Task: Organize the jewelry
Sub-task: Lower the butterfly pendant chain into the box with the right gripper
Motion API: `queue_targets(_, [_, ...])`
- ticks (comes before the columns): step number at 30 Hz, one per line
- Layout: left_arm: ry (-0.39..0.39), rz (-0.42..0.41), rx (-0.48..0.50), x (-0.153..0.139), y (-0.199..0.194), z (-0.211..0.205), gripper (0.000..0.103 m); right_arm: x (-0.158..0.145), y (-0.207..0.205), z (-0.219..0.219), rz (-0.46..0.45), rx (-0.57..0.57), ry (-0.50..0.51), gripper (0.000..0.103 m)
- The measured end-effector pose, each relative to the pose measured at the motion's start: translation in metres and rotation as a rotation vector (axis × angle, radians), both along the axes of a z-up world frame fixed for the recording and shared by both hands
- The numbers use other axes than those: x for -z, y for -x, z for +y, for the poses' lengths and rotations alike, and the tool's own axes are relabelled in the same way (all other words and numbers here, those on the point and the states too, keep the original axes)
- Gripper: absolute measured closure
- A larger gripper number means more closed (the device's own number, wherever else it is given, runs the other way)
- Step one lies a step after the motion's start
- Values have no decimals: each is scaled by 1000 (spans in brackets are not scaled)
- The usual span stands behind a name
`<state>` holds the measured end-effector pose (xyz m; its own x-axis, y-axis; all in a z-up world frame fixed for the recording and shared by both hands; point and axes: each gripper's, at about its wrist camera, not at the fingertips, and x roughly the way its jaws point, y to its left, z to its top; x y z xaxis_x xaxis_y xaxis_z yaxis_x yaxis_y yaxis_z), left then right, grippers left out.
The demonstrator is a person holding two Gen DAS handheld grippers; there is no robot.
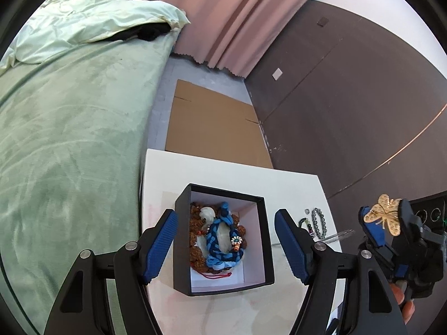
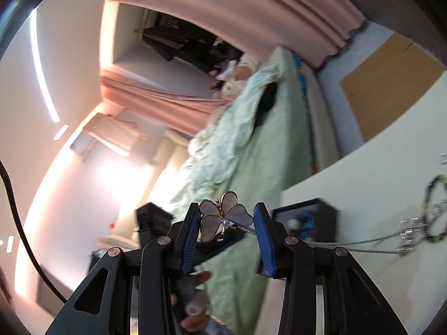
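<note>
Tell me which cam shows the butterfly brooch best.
Right wrist: the butterfly brooch is close and centred in the right gripper, pearly wings clear. Left wrist shows it small at the frame edge, gold side only.

Black fingers [image 1: 162, 240], ribbed blue pads [image 2: 262, 240], silver pivot screws.

Top of the black box [image 1: 223, 240] is wide open, so straight down is clear, but the floor inside is mostly taken up by a blue braided cord [image 1: 220, 240] and brown beads [image 1: 195, 223]. Only the near white strip is bare. Right of the box, beaded bracelets [image 1: 318, 222] crowd the white table [image 1: 223, 167] edge. The bed [image 1: 69, 153] hems in the left side.
</note>
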<state>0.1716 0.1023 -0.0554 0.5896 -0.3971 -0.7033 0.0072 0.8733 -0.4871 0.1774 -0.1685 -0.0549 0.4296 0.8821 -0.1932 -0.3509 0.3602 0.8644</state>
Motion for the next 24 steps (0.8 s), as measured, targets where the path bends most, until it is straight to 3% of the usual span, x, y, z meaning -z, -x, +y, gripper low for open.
queue_targets(5, [5, -17, -5, -5, 3, 5, 30, 1, 1, 23, -12, -36, -29, 63])
queue_targets(14, [23, -13, -64, -7, 6, 26, 30, 12, -8, 53, 21, -27, 142, 62])
queue_targets(15, [23, -12, -67, -7, 6, 28, 30, 16, -11, 55, 39, -29, 158, 60])
queue_targets(17, [20, -14, -74, -7, 6, 29, 30, 24, -16, 56, 80, -25, 176, 41])
queue_targets(19, [18, -17, -76, -8, 6, 29, 30, 30, -19, 54, 109, -3, 197, 33])
queue_targets(24, [19, -20, -63, -9, 7, 23, 30, 32, -21, 40, 133, 27, 215, 32])
